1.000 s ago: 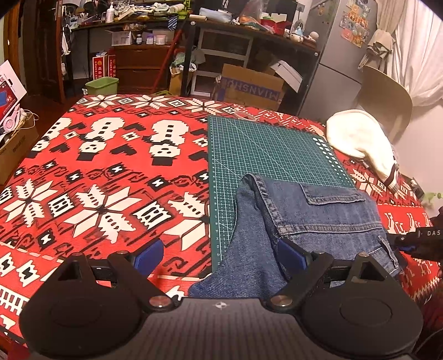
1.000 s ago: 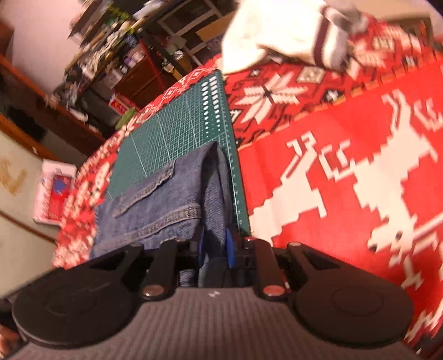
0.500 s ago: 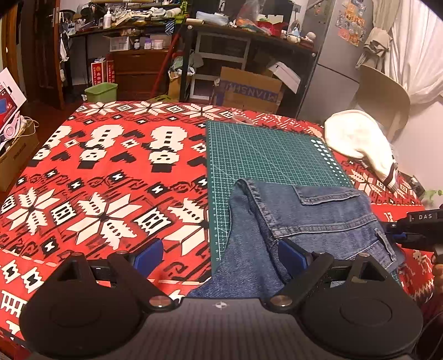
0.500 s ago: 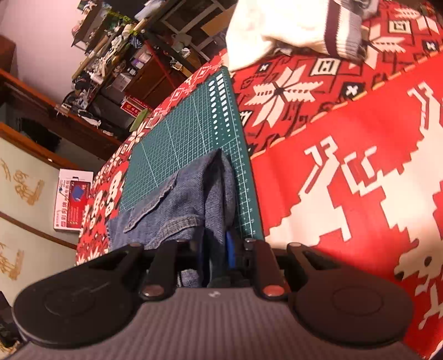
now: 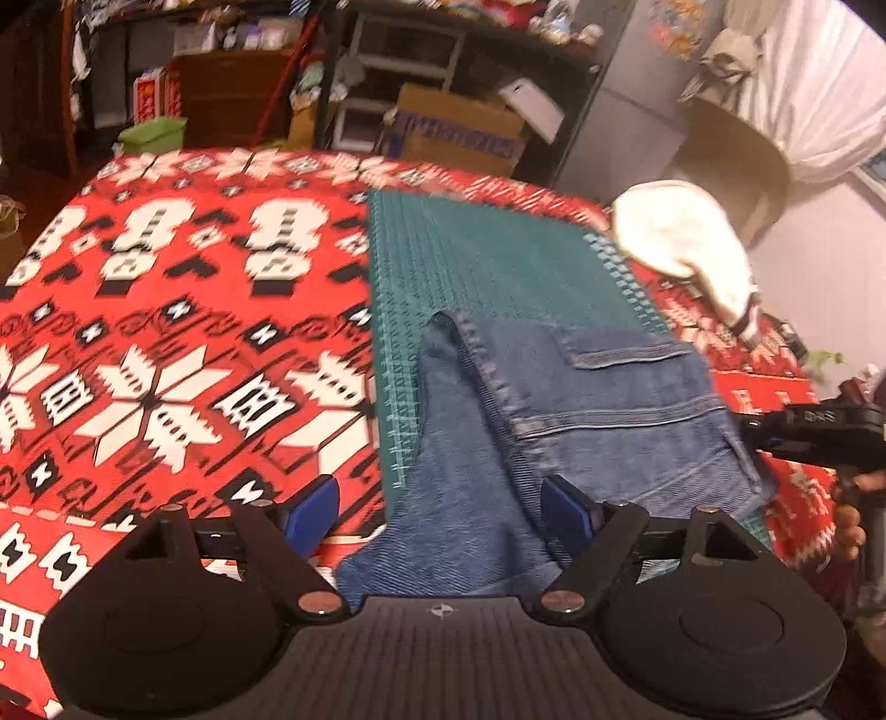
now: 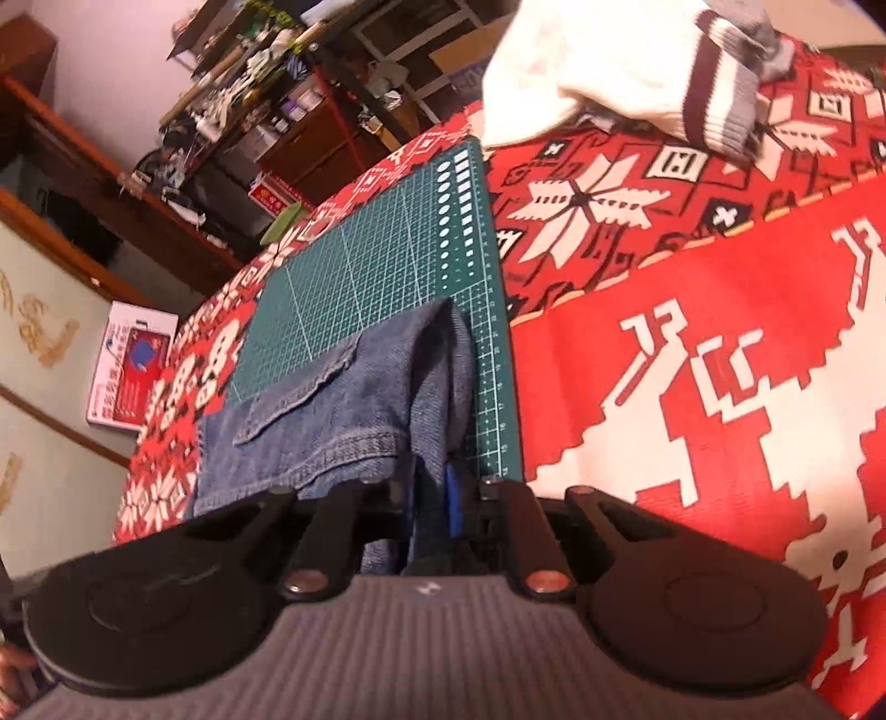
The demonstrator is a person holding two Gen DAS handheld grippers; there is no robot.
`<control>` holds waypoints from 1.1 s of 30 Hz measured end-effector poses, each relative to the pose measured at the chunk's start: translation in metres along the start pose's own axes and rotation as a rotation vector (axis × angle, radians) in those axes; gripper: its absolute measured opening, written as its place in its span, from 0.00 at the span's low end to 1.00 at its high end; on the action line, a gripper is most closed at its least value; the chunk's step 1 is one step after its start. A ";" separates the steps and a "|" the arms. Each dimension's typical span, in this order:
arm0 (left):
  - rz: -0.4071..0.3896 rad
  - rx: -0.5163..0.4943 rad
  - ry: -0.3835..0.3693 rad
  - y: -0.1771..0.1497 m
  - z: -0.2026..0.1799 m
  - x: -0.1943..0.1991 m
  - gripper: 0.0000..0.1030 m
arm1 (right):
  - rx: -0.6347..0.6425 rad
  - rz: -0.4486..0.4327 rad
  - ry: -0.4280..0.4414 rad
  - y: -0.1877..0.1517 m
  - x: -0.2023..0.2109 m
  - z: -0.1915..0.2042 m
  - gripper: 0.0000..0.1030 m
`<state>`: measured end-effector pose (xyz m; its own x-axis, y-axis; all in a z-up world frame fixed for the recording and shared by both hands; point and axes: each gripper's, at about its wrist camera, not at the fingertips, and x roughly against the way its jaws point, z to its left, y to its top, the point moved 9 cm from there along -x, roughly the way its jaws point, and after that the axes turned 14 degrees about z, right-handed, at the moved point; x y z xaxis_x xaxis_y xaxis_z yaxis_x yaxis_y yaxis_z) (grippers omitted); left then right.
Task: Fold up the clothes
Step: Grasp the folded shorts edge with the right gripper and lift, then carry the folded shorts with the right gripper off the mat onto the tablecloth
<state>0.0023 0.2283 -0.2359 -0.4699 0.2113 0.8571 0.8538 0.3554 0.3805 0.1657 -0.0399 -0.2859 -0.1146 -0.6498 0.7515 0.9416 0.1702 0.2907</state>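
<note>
Cluttered shelves (image 5: 421, 50), a cardboard box (image 5: 459, 130) and a grey cabinet (image 5: 637, 94) fill the room behind my counter (image 5: 138, 343), which is covered by a red cloth with white snowflake and snowman figures. On it lies a green cutting mat (image 5: 487, 266), and the jeans (image 5: 581, 404) rest on the mat's near half, back pocket up, one leg trailing off the near edge toward me.

Against the frames a second and half a second ago, my left view has dropped closer to the counter and is now smeared by motion; the jeans sit at much the same place on the mat. My left tongs (image 5: 443, 504) stand wide as before, the blue pad on one side over the red cloth and the other at the denim, gripping nothing. My right tongs (image 6: 432, 498) are still pinched narrow on the edge of the jeans, the fabric bunched between the blue pads; in the left view they show at the far right edge (image 5: 803, 432), at the waistband side.

Beyond the mat a cream sweater (image 6: 609, 61) with dark striped cuffs lies heaped on the cloth, well apart from the jeans. White curtains (image 5: 803, 99) hang at the right, and a red-and-white box (image 6: 133, 371) leans by the wall.
</note>
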 end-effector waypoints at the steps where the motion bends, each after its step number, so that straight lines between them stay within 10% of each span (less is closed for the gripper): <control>1: 0.017 0.015 -0.008 0.001 0.002 -0.005 0.64 | -0.001 -0.001 0.002 0.000 0.000 0.000 0.11; 5: 0.102 0.070 -0.015 0.001 0.013 -0.023 0.33 | 0.002 -0.003 0.001 -0.002 0.001 -0.002 0.11; 12: 0.159 -0.070 0.088 -0.001 -0.005 -0.026 0.30 | 0.056 0.019 -0.049 -0.002 0.002 0.004 0.12; 16: 0.142 -0.119 0.138 -0.001 -0.014 -0.027 0.11 | 0.098 0.024 -0.088 -0.002 0.002 0.008 0.09; 29: 0.049 0.146 0.090 0.012 -0.008 -0.009 0.08 | 0.230 0.040 -0.142 0.013 0.007 0.028 0.06; 33: 0.126 0.210 0.092 0.032 -0.013 -0.010 0.08 | 0.254 0.117 -0.167 0.036 0.001 0.039 0.06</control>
<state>0.0371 0.2261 -0.2276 -0.3319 0.1857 0.9249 0.8348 0.5144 0.1962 0.1870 -0.0061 -0.2515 -0.0808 -0.4879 0.8692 0.8445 0.4297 0.3197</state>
